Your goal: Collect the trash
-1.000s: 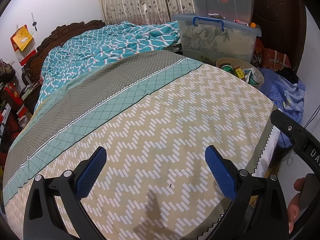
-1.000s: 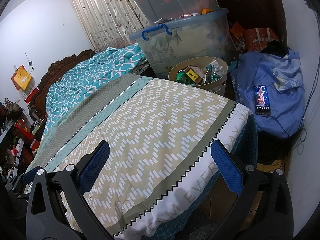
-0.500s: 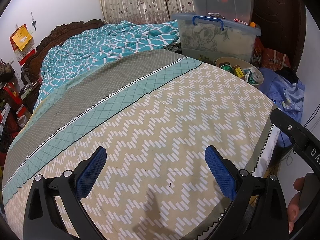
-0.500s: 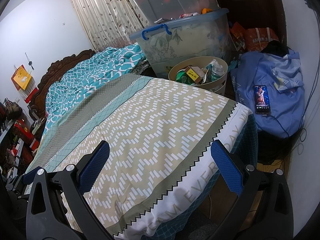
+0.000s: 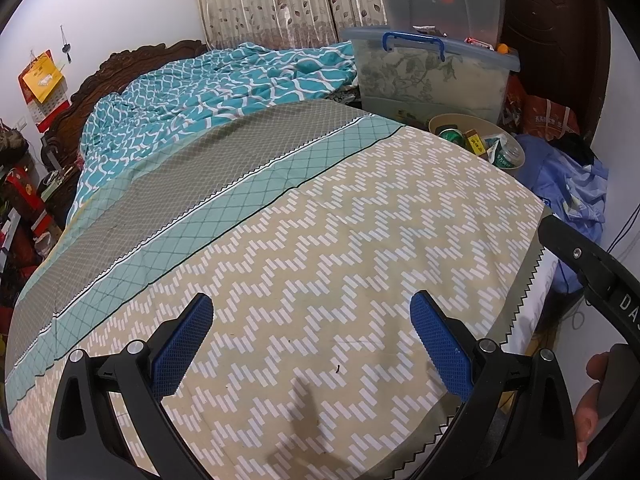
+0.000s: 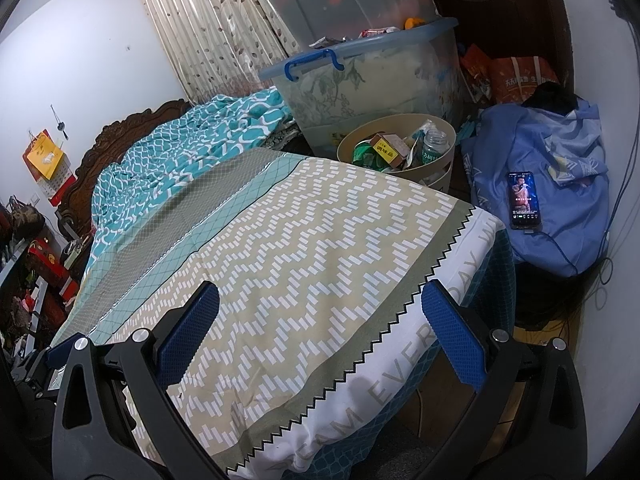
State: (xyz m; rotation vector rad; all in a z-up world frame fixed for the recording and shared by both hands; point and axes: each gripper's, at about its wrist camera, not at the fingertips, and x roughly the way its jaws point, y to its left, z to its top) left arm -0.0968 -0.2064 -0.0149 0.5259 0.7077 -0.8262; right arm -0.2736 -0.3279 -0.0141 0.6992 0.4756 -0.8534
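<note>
one phone (image 6: 524,199), right view only

My left gripper (image 5: 312,302) has moved just a tiny bit. In its view the clear plastic storage box with the blue handle (image 5: 424,80) and the red and yellow wall calendar (image 5: 40,80) have slid a little up and to the left. In the right view, the small clear bottle (image 6: 434,144) in the round beige trash bin (image 6: 448,162) may have tipped slightly, but that part is too small to be sure.
</note>
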